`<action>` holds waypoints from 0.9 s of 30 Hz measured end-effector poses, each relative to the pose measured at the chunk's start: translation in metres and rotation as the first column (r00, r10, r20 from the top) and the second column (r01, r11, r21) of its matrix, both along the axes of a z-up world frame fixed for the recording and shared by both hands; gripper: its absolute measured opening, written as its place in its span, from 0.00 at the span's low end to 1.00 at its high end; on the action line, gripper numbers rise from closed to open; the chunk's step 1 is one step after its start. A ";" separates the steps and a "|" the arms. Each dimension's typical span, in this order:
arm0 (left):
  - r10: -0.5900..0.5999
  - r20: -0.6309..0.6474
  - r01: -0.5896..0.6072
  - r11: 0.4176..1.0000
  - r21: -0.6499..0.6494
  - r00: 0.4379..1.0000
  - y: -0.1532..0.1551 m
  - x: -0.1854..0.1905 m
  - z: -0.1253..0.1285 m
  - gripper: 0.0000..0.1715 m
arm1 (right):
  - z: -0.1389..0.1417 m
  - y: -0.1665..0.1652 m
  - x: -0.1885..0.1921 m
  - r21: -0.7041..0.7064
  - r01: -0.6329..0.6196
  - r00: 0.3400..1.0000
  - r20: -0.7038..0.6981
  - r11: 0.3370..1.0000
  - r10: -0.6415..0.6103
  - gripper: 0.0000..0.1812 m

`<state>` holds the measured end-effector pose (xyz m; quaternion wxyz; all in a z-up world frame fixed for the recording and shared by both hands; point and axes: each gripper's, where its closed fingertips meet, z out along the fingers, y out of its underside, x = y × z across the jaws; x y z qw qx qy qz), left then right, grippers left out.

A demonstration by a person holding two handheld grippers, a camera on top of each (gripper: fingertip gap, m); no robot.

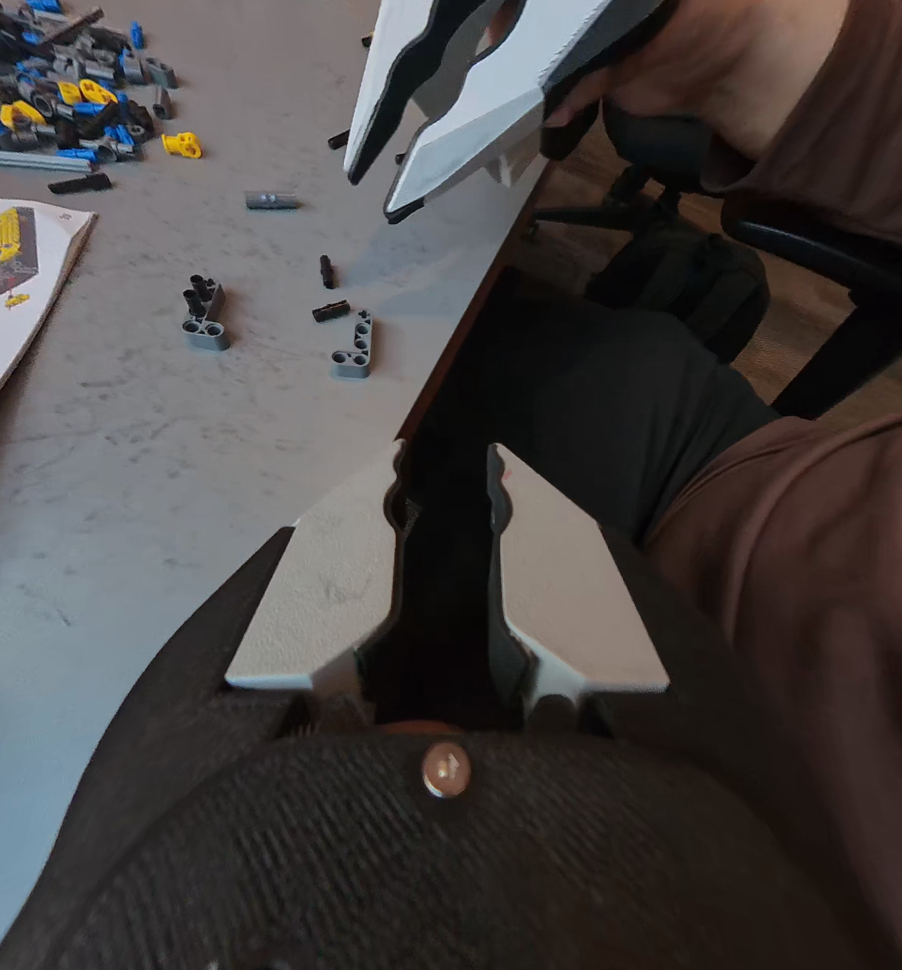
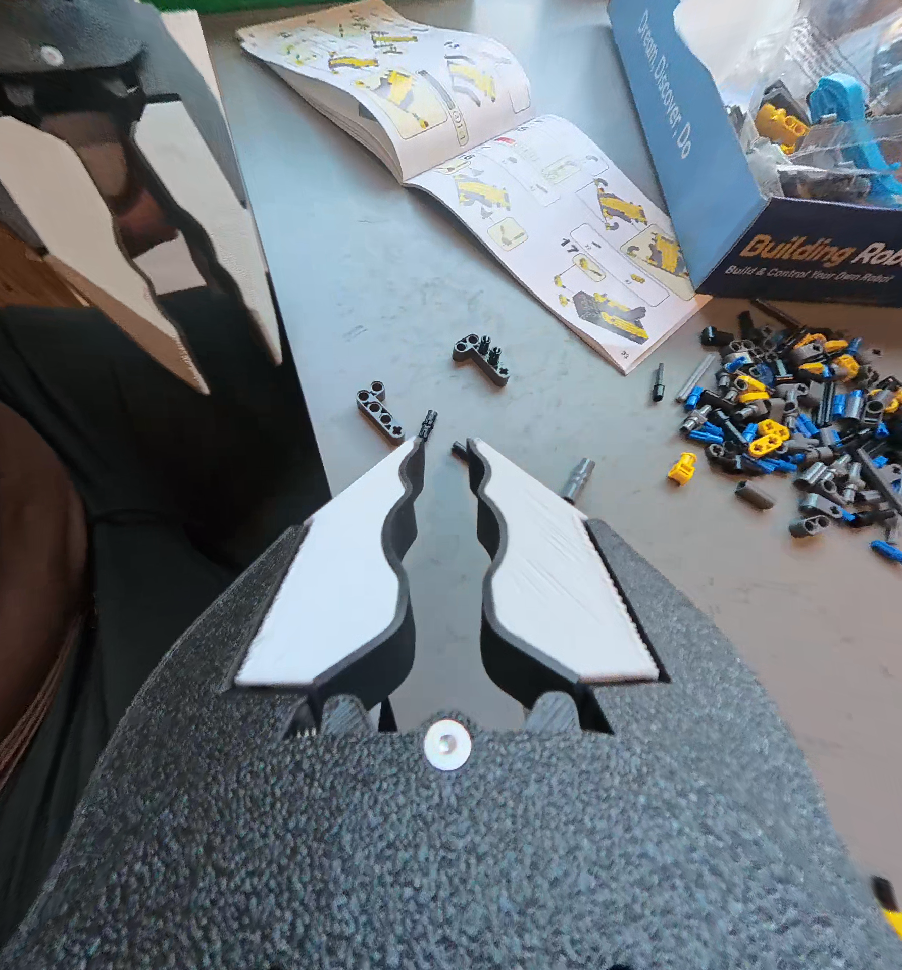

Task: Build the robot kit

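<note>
My left gripper [image 1: 446, 451] is open and empty, held off the grey table's [image 1: 123, 472] near edge above a person's dark lap. My right gripper [image 2: 444, 441] is open and empty just above the table. A black pin [image 2: 429, 422] lies at its left fingertip and another black pin [image 2: 458, 449] at its right fingertip. A grey L-shaped beam [image 2: 380, 412] lies just left of them. A second L-beam with black pins in it [image 2: 483, 357] lies farther off. The right gripper also shows in the left wrist view [image 1: 378, 197], and the left gripper in the right wrist view [image 2: 239, 375].
A pile of grey, blue, yellow and black parts [image 2: 816, 435] lies at the right, with a loose yellow piece [image 2: 682, 467] and a grey connector [image 2: 577, 477] nearer. An open instruction booklet [image 2: 464, 168] and a blue box of bagged parts [image 2: 805, 210] lie behind. An office chair [image 1: 753, 262] stands beside the table. There is about 10 cm between the tips of the two grippers. Measured from the fingertips, the black pin [image 2: 458, 449] is 4 cm or so from the right gripper and 9 cm from the left. It turns up in the left wrist view [image 1: 325, 285] as well.
</note>
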<state>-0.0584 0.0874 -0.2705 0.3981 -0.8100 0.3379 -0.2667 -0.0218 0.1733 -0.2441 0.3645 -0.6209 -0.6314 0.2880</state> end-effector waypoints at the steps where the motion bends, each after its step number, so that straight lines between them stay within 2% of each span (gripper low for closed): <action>1: -0.005 -0.004 0.005 1.000 0.029 1.000 -0.001 0.001 0.001 0.15 | -0.001 0.000 -0.001 -0.005 0.008 1.000 -0.019 1.000 -0.008 0.08; 4: -0.017 -0.025 0.020 0.995 0.100 1.000 0.001 0.003 0.000 0.14 | -0.006 0.006 -0.005 0.008 0.040 0.998 -0.043 0.999 -0.040 0.07; 9: -0.068 -0.025 0.070 0.990 0.119 0.997 0.000 0.007 -0.007 0.15 | -0.002 0.007 -0.008 0.008 0.038 0.997 -0.070 0.999 -0.038 0.07; 21: -0.192 0.122 0.165 0.965 0.206 0.974 -0.005 0.015 0.010 0.14 | -0.009 0.006 -0.019 0.088 -0.049 0.998 -0.031 0.995 0.051 0.07; 27: -0.145 0.172 0.110 0.974 0.199 0.974 -0.004 -0.001 0.016 0.14 | 0.002 0.015 -0.026 0.088 -0.054 0.993 -0.101 0.995 0.063 0.07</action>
